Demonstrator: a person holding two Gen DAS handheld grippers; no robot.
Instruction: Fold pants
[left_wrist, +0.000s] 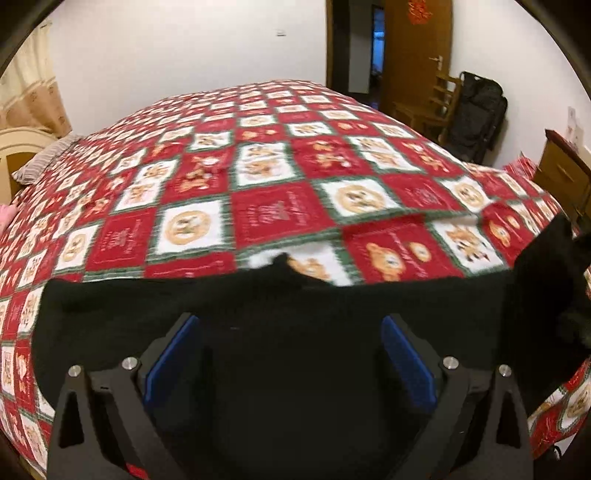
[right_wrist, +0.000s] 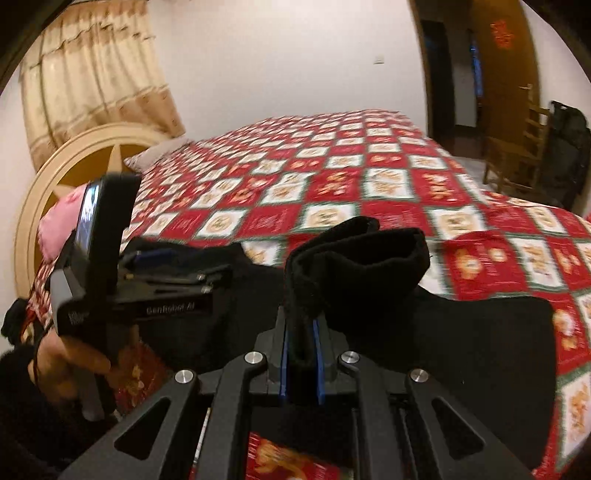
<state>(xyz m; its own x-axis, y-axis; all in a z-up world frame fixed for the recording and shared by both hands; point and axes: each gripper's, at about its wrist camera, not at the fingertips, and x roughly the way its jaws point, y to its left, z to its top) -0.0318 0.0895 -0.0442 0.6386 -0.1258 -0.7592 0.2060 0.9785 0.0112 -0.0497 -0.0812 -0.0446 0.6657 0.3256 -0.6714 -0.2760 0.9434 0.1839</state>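
Black pants (left_wrist: 280, 306) lie spread on the red checked bedspread (left_wrist: 273, 177) at the near edge of the bed. My left gripper (left_wrist: 291, 350) is open, its blue-padded fingers (left_wrist: 173, 354) wide apart just over the black cloth, with nothing between them. My right gripper (right_wrist: 302, 350) is shut on a thick fold of the pants (right_wrist: 354, 254), lifted off the bed and standing up above the jaws. The left gripper (right_wrist: 166, 269) and the hand holding it also show at the left of the right wrist view, low over the cloth.
A round cream headboard (right_wrist: 74, 162), a pink cushion (right_wrist: 59, 225) and a grey pillow (left_wrist: 44, 158) are at the left. A wooden chair (left_wrist: 436, 103), a black bag (left_wrist: 476, 114), an open door (left_wrist: 413, 51) and a wooden cabinet (left_wrist: 561, 177) stand to the right.
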